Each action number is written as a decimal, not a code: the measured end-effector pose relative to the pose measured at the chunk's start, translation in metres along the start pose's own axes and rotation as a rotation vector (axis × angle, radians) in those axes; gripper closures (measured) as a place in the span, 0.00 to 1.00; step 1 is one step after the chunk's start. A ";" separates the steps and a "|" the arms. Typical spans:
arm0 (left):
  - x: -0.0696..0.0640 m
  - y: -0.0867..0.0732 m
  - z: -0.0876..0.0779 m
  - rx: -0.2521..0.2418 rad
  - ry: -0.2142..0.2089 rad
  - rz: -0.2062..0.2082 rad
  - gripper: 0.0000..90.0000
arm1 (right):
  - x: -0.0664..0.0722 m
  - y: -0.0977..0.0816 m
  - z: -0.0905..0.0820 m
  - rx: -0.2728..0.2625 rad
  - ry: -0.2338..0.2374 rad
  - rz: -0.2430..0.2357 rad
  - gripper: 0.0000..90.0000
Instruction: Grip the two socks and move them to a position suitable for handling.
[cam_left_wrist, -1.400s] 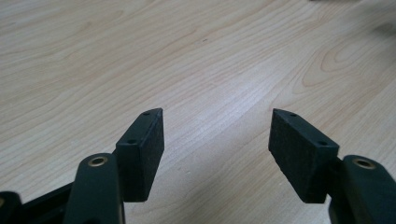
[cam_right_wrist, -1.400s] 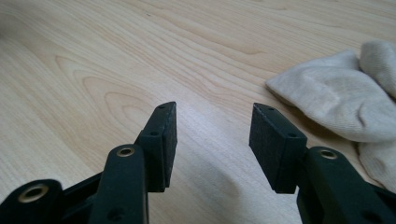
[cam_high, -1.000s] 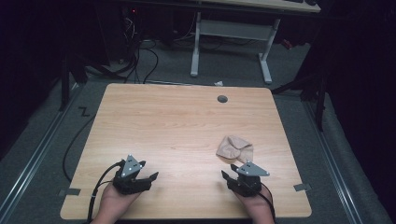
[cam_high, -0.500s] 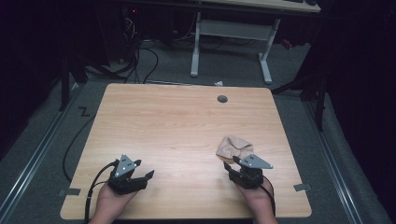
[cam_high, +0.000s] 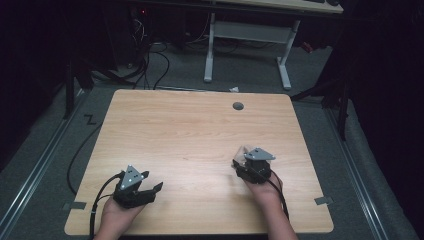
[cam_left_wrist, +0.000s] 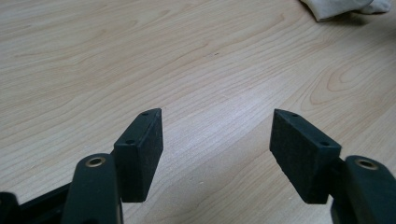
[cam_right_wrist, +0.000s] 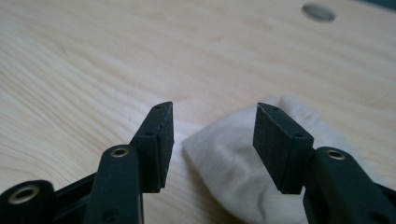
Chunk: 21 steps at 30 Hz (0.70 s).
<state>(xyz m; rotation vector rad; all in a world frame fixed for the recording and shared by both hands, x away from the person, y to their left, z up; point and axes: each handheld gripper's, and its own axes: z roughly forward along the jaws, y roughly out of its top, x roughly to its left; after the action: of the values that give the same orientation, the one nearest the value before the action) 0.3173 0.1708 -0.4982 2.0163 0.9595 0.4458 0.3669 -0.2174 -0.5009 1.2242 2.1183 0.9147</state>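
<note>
Lying beneath wide-apart right gripper (cam_right_wrist: 212, 135) jaws, untouched: pale cloth (cam_right_wrist: 233, 168).

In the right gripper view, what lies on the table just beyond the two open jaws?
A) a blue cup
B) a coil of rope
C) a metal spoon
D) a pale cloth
D: a pale cloth lies crumpled on the wooden table, just ahead of the right gripper, whose jaws stand apart without pressing on it.

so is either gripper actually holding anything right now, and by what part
Nothing is held. The right gripper has just been opening, its jaws apart over the cloth without pressing it. The left gripper is open over bare table.
</note>
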 end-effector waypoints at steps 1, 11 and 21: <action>0.000 -0.001 0.001 0.001 0.002 -0.001 0.39 | 0.002 -0.002 0.006 0.031 -0.017 -0.028 0.53; 0.002 -0.005 -0.005 0.009 0.016 -0.005 0.39 | -0.004 -0.007 0.027 0.124 -0.052 -0.019 0.65; 0.003 -0.006 -0.005 0.021 0.011 -0.004 0.39 | -0.008 -0.003 0.018 0.065 -0.071 -0.017 0.88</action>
<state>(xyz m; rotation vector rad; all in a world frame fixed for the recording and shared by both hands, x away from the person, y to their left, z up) 0.3132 0.1778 -0.5005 2.0324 0.9780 0.4465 0.3814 -0.2201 -0.5134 1.2504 2.1138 0.7900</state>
